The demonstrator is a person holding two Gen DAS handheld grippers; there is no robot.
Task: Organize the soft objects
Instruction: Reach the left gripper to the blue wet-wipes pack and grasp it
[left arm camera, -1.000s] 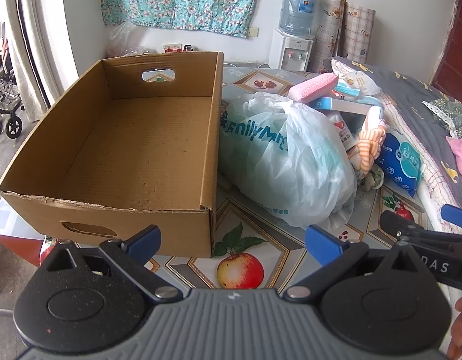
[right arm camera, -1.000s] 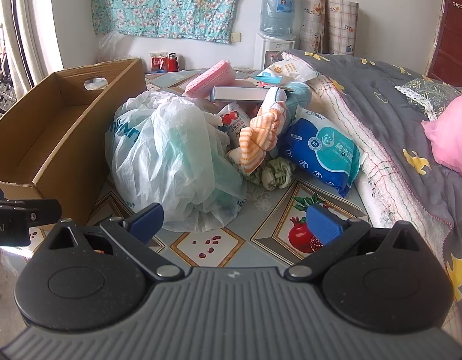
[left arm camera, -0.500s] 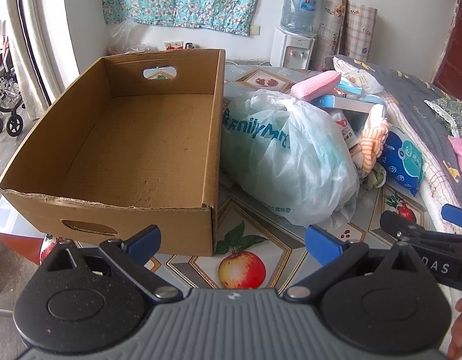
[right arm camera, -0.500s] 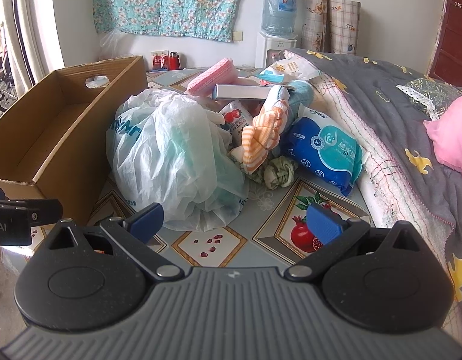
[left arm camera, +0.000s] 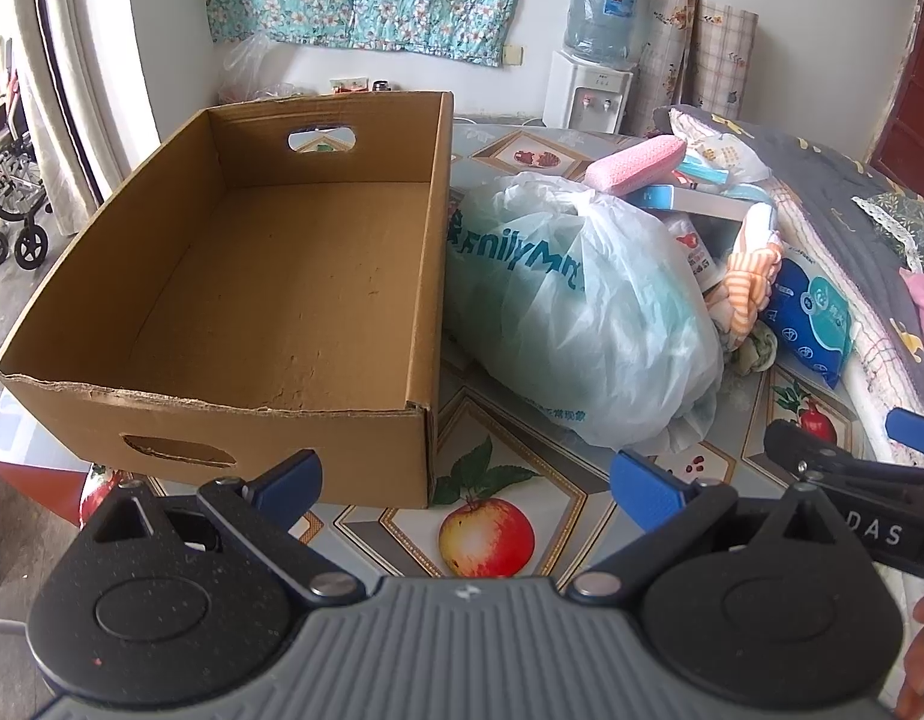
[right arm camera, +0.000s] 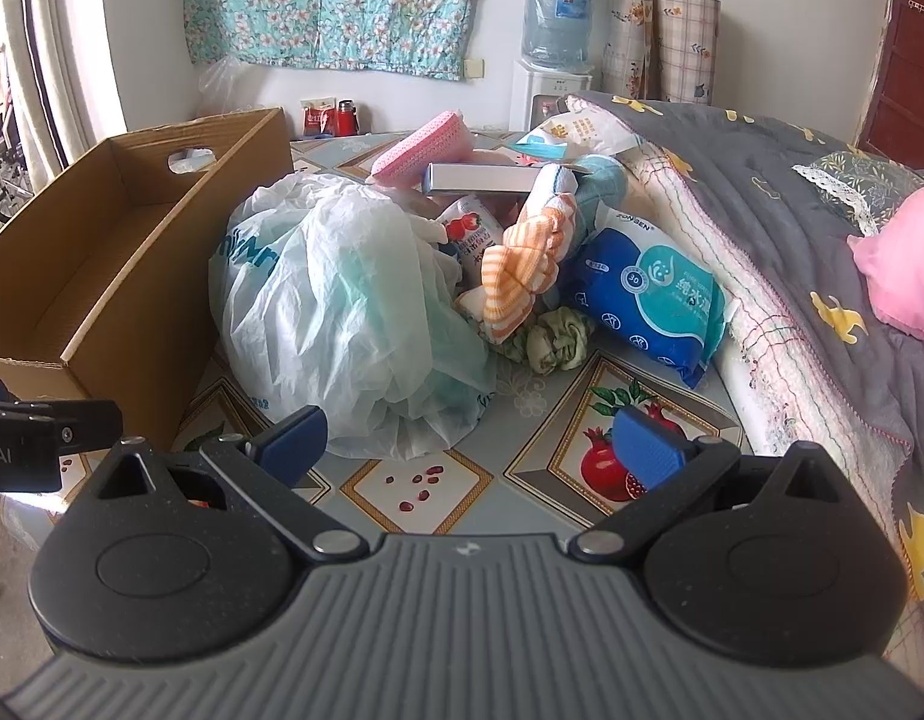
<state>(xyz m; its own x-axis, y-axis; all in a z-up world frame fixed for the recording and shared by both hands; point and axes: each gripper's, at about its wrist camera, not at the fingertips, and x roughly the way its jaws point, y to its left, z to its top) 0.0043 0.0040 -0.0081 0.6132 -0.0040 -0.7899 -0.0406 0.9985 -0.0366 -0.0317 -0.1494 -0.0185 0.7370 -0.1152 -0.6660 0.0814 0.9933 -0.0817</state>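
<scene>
We hold both grippers wide open and empty, left gripper point(left arm camera: 465, 474) facing the bare cardboard box point(left arm camera: 270, 276), right gripper point(right arm camera: 469, 435) facing the plastic bag point(right arm camera: 342, 312) mid-table, touching the box's side; pinch only thin film and it may tear or slip free

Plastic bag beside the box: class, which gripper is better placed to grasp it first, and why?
Probably the right gripper: open, with the plastic bag just beyond its fingertips. The left gripper, also open, faces the cardboard box corner.
</scene>
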